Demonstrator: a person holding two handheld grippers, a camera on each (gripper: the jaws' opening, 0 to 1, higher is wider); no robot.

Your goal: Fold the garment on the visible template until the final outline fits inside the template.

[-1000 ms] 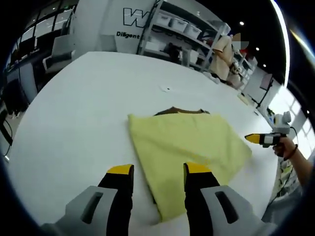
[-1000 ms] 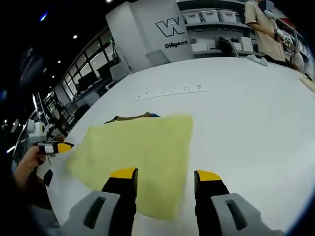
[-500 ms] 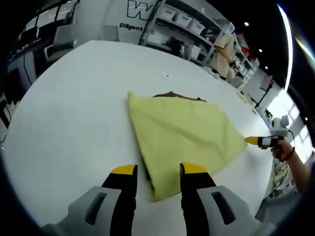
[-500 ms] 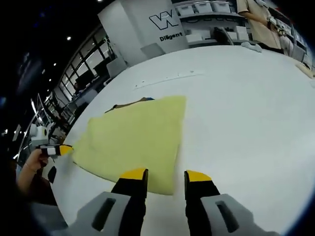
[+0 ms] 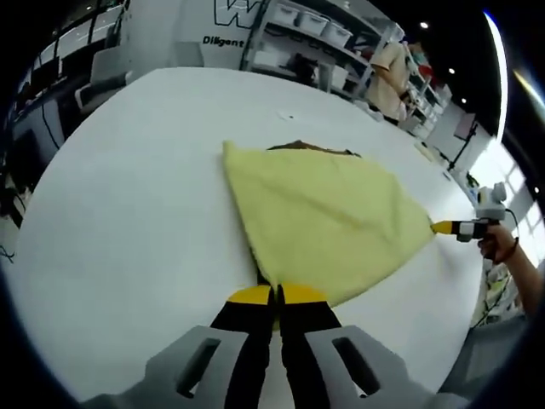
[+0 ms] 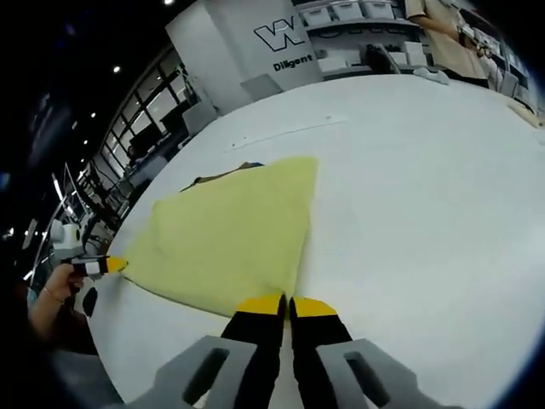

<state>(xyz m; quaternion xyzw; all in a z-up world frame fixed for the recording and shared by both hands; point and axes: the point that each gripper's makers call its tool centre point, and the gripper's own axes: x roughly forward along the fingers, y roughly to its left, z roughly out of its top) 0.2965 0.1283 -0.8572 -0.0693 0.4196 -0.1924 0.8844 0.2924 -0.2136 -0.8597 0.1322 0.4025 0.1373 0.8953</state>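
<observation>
A yellow garment [image 5: 328, 213] lies folded flat on the white table [image 5: 128, 196]. A brown template [image 5: 311, 146] peeks out from under its far edge. In the left gripper view my left gripper [image 5: 277, 295] is shut on the garment's near corner. My right gripper [image 5: 451, 227], held by a hand, pinches the corner at the right. In the right gripper view the garment [image 6: 230, 234] spreads to the left, with the template [image 6: 221, 178] showing behind it. There my right gripper [image 6: 286, 301] is shut on the near corner, and my left gripper [image 6: 98, 266] holds the far left tip.
A person [image 5: 392, 72] stands by shelves [image 5: 315, 25] with bins beyond the table's far side. Chairs [image 5: 94, 85] and desks stand at the left. A small mark [image 5: 289, 116] lies on the table past the garment. Bare table [image 6: 426, 196] stretches to the right.
Both grippers have come down to the garment and shut, each on a near corner. One second ago both stood open above the cloth.
</observation>
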